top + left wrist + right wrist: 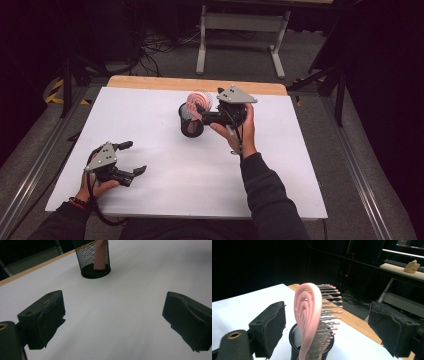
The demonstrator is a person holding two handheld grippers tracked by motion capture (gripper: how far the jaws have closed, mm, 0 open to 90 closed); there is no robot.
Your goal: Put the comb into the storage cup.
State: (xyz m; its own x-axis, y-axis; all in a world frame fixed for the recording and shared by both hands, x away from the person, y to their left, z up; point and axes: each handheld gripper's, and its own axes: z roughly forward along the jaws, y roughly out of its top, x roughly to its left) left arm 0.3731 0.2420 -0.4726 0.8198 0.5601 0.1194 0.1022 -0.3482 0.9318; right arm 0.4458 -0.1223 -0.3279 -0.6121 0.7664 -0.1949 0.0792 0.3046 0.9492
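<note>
Item: pink hairbrush (308, 315), standing handle-down in the black mesh cup (190, 122) toward the far middle of the white bench (150, 190), its looped head and bristles rising clear above the rim. You will likely find it light and stiff: a hard plastic frame, smooth and a little slippery, with springy pins that give under pressure. Take it by the flat sides of the head frame, not across the bristles. The cup looks light and could tip if you drag sideways. Your right gripper (327, 325) stands with jaws wide on either side of the head, touching nothing. Your left gripper (125, 160) rests low at the near left, jaws spread, empty.
</note>
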